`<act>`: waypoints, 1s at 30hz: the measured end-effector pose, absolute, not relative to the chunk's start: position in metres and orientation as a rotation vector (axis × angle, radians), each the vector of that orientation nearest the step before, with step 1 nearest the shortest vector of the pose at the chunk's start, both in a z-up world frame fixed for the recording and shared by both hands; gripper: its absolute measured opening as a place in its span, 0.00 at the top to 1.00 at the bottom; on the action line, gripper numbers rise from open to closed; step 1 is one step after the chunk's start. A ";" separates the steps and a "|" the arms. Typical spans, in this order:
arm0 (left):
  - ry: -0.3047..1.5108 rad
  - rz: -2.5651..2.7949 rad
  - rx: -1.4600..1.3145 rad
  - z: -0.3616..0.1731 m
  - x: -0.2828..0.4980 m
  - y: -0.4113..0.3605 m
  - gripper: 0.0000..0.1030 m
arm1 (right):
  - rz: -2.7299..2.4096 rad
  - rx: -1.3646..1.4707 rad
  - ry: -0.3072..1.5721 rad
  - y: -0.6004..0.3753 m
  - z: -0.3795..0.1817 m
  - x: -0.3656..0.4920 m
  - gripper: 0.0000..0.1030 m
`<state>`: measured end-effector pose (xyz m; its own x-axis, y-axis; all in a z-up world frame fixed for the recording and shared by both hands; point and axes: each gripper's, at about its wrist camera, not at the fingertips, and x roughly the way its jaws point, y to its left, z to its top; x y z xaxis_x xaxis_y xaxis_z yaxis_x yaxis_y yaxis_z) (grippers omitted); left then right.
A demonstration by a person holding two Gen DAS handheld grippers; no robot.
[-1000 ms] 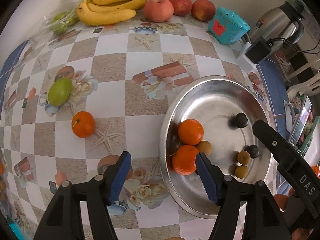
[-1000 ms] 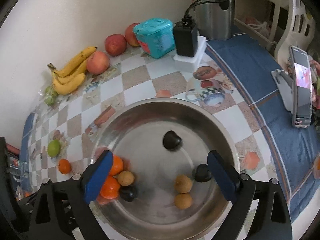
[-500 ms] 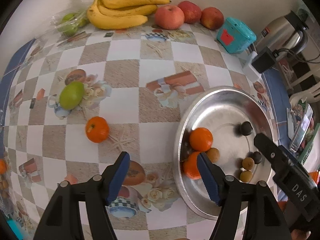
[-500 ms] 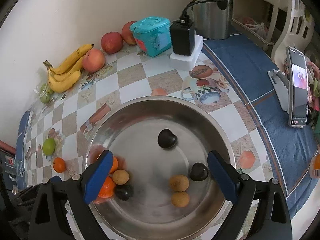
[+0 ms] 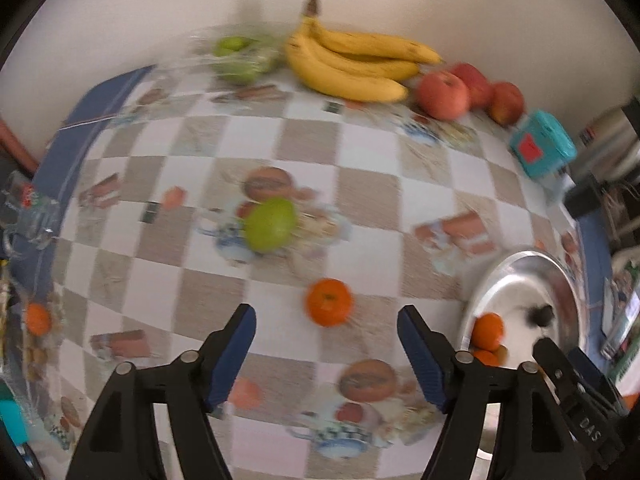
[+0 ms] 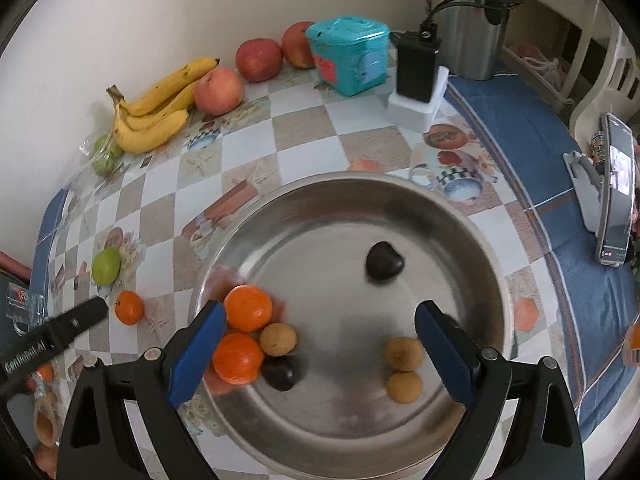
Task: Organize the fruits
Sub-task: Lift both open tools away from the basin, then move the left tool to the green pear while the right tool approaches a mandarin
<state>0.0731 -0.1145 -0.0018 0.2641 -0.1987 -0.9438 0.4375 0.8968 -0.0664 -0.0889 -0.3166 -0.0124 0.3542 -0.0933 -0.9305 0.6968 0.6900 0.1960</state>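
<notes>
Left wrist view, nearest first: my left gripper (image 5: 326, 354) has its blue pads spreading wider, with nothing between them. Just beyond the tips, on the checked tablecloth (image 5: 280, 152), sits the loose orange (image 5: 329, 302), apart from the pads. I judge it light, firm and round, with a slightly slick peel, so it could roll or squirt out of a shallow pinch; I would take it across its widest middle, pads level on either side, closing only until it stops giving. Farther on lies the green fruit (image 5: 271, 224), softer-looking and a little larger. At the back wall rest the bananas (image 5: 352, 68) and the apples (image 5: 466, 92).

From my right wrist, the right gripper (image 6: 320, 344) hangs wide and empty over the steel bowl (image 6: 472, 240), where two oranges (image 6: 242, 326) touch each other beside small brown and dark fruits.

Compared with a second ago, my left tongs have swung off the bowl, which has slid to the right edge of that view, and the loose orange now lies straight ahead of the pads instead of off to the left. The right tongs have drifted only slightly.
</notes>
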 end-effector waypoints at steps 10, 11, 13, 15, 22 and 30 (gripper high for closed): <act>1.195 -0.312 0.192 -0.002 0.101 -0.067 0.00 | -0.492 0.593 1.121 -0.281 -0.007 -0.056 0.07; 1.194 -0.307 0.184 -0.001 0.102 -0.064 0.00 | -0.488 0.589 1.123 -0.278 -0.006 -0.054 0.07; 1.191 -0.295 0.171 -0.001 0.106 -0.056 0.00 | -0.474 0.576 1.128 -0.269 -0.007 -0.048 0.07; 1.190 -0.283 0.158 -0.001 0.110 -0.047 0.00 | -0.457 0.566 1.132 -0.260 -0.007 -0.041 0.07; 1.204 -0.233 0.105 -0.003 0.126 -0.015 0.00 | -0.401 0.539 1.136 -0.232 -0.005 -0.021 0.07; 1.203 -0.184 0.054 -0.002 0.139 0.018 0.00 | -0.338 0.516 1.147 -0.204 -0.005 0.003 0.07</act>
<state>0.1388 0.0185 -0.0019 0.3469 -0.1134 -0.9310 0.1707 0.9837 -0.0562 0.0029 -0.2038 -0.0046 0.3804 0.0067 -0.9248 0.5065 0.8352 0.2143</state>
